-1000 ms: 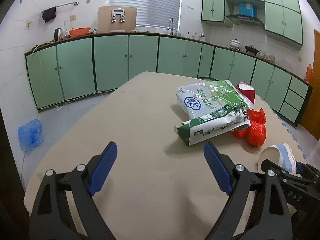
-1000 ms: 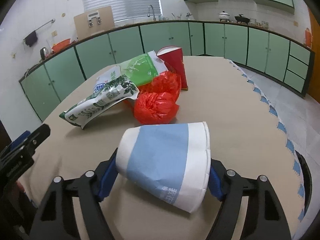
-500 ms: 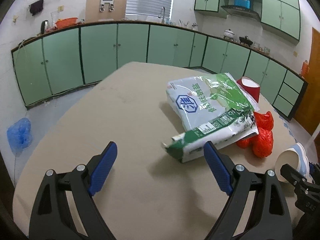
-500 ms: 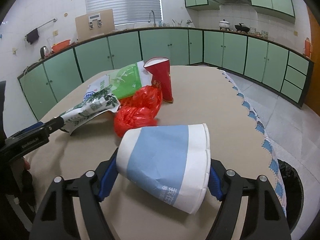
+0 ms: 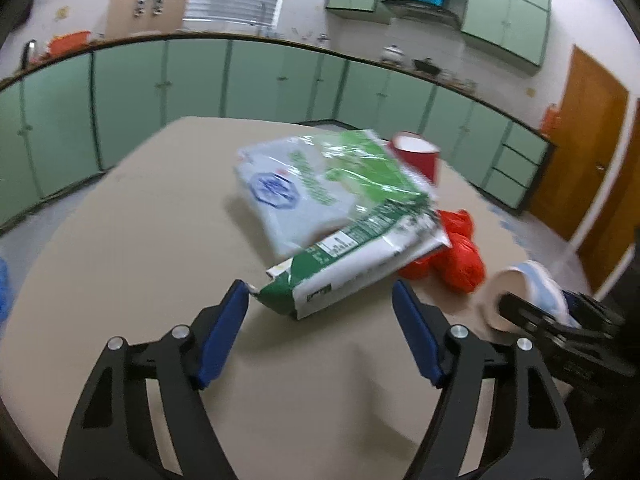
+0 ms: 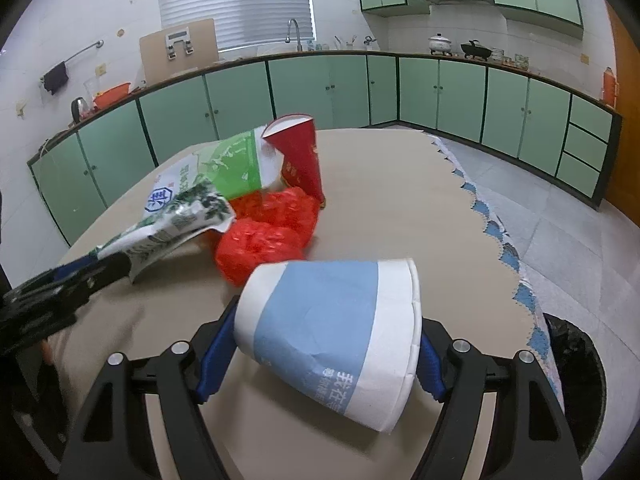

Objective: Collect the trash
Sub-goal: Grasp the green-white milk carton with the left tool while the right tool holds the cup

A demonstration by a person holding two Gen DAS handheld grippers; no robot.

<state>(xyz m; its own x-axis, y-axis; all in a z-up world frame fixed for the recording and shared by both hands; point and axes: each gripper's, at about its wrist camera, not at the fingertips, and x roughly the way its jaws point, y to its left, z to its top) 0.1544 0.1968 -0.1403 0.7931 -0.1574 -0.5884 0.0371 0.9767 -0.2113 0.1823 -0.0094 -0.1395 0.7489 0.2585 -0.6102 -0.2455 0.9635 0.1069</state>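
A: Where does the trash sit on the tabletop [image 5: 132, 240]?

B: Take the green-and-white bag [image 5: 340, 216] as the landmark. It lies flat near the middle. The red plastic bag [image 5: 456, 256] is tucked against its right edge, partly under it. The red paper cup [image 5: 416, 156] stands tilted just behind it.

A: And the left gripper [image 5: 320, 304]?

B: Its jaws have just been closing, yet they are still apart. The bag's near corner pokes in between them, just beside the left pad; I cannot tell whether it touches. The pads do not press on the bag.

A: The right gripper [image 6: 324, 340]?

B: It is clamped on the blue-and-white paper cup [image 6: 332, 336], which lies on its side between the pads, right of the bag and clear of it. A dark bin [image 6: 576, 384] stands on the floor beyond the tabletop's right edge.
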